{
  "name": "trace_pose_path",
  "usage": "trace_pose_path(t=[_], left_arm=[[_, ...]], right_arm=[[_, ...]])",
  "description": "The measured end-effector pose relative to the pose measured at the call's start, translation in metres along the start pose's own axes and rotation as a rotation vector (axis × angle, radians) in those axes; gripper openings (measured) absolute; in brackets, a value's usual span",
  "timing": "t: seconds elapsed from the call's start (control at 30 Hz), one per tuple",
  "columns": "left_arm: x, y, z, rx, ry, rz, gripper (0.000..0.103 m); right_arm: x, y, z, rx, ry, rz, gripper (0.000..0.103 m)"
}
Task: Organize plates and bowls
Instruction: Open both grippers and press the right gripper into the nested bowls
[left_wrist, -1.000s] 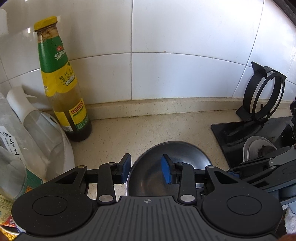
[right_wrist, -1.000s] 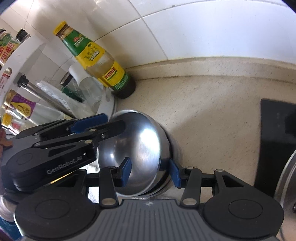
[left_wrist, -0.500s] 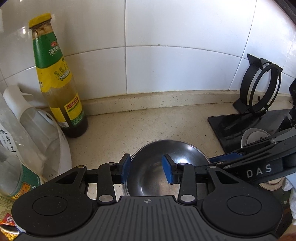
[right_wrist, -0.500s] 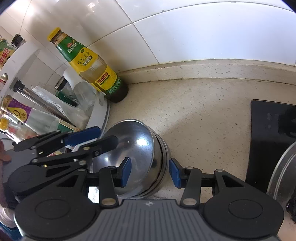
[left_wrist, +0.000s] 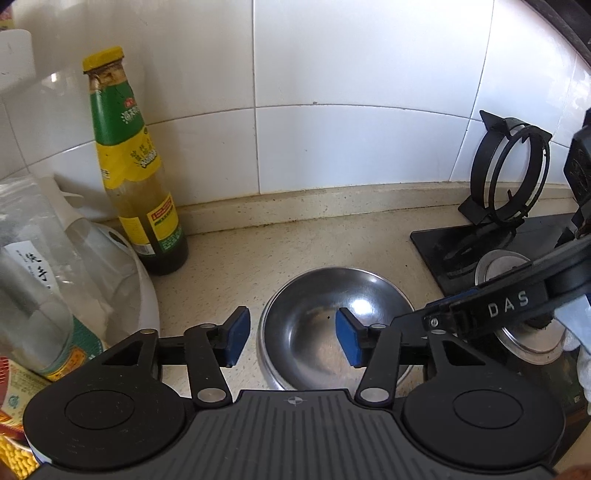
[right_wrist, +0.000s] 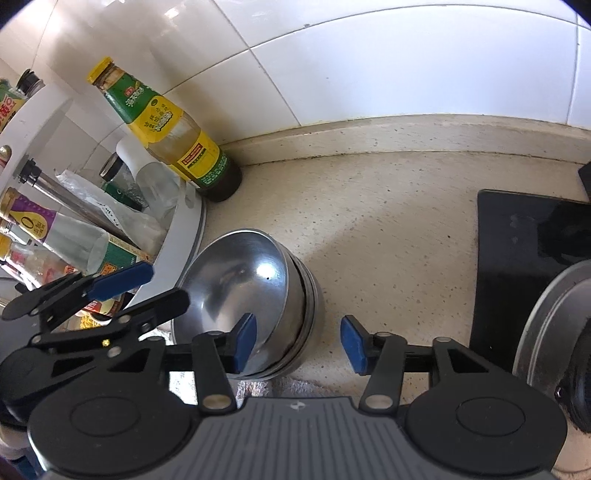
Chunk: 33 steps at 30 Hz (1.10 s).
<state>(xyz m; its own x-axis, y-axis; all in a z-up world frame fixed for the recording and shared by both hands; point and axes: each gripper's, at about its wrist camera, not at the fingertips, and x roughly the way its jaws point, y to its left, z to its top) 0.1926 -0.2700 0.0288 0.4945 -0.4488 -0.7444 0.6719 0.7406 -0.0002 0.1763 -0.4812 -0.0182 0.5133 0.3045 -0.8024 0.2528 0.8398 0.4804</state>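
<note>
A stack of steel bowls (right_wrist: 255, 280) stands on the beige counter, and its top bowl (left_wrist: 325, 314) faces up, shiny and empty. My left gripper (left_wrist: 293, 338) hangs over the bowl's left rim with its jaws opening. One blue pad is outside the rim and one is over the hollow, and neither presses on it. My right gripper (right_wrist: 299, 343) straddles the stack's right wall with its jaws also opening, and its pads are off the metal. The left gripper (right_wrist: 170, 284) shows at the left edge of the right wrist view.
A green-and-yellow sauce bottle (left_wrist: 136, 177) stands by the tiled wall. A white round rack (right_wrist: 184, 236) crowded with bottles is just left of the bowls. To the right lie a black stove top (right_wrist: 517, 258), a pan support ring (left_wrist: 509, 177) leaning on the wall, and a metal burner (left_wrist: 517, 328).
Both grippers' jaws have spread apart and come off the top bowl, which now rests in the stack. The left gripper has drawn back a little.
</note>
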Motion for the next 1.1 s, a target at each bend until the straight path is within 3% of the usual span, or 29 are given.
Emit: trace_pose_path(t=[0.3,0.37,0.83,1.0,1.1], left_arm=[[-0.018,0.0,-0.019,0.042,-0.011,0.001,0.077],[-0.021,0.001,-0.025,0.052,-0.011,0.001,0.083],[-0.012,0.033,-0.072,0.086,0.062,-0.086,0.085],[0.006,0.024,-0.067,0.125,0.041,-0.15,0.085],[0.022,0.017,-0.065,0.154,0.067,-0.166,0.085]], right_arm=[[-0.004,0.001,-0.004,0.011,0.019,-0.005,0.083],[-0.005,0.003,-0.005,0.004,0.021,-0.008,0.083],[0.01,0.012,-0.001,-0.007,0.062,-0.028,0.084],[0.016,0.011,0.005,0.0,0.064,-0.026,0.084],[0.018,0.007,0.008,0.012,0.059,-0.014,0.084]])
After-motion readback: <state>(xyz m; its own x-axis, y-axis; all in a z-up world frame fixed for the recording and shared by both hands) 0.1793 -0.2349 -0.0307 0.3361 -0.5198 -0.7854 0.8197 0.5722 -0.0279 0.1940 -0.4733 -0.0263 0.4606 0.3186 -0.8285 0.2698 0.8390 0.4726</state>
